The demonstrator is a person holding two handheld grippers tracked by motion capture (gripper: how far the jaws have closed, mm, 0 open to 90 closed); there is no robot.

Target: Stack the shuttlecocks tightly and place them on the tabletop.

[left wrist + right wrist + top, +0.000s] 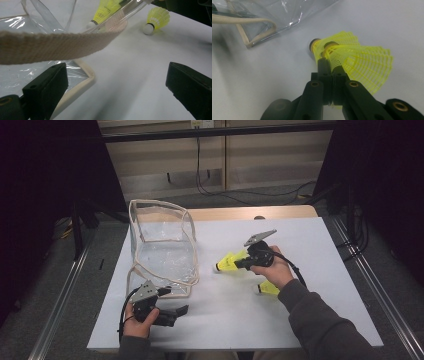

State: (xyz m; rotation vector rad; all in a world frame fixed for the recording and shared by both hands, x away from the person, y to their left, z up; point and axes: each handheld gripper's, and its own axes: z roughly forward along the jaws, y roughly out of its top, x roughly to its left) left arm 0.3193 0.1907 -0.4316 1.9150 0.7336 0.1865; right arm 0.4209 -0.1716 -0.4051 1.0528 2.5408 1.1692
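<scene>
A yellow shuttlecock (227, 263) hangs just above the white table, right of the bag, with my right gripper (240, 263) shut on its mesh skirt. In the right gripper view the jaws (329, 66) pinch the skirt (362, 60), and a second cork seems nested inside it. Another yellow shuttlecock (268, 288) lies on the table by the right wrist, also seen as a shuttlecock (156, 18) in the left gripper view. The clear plastic bag (162, 247) with cream trim stands open at the left. My left gripper (176, 315) rests open near its front corner, with nothing between the jaws (117, 87).
A cream woven strap (62, 46) of the bag crosses the left gripper view just above the jaws. The white table sheet (310, 245) reaches to a wooden edge (240, 213) at the back. Cables trail on the floor beyond.
</scene>
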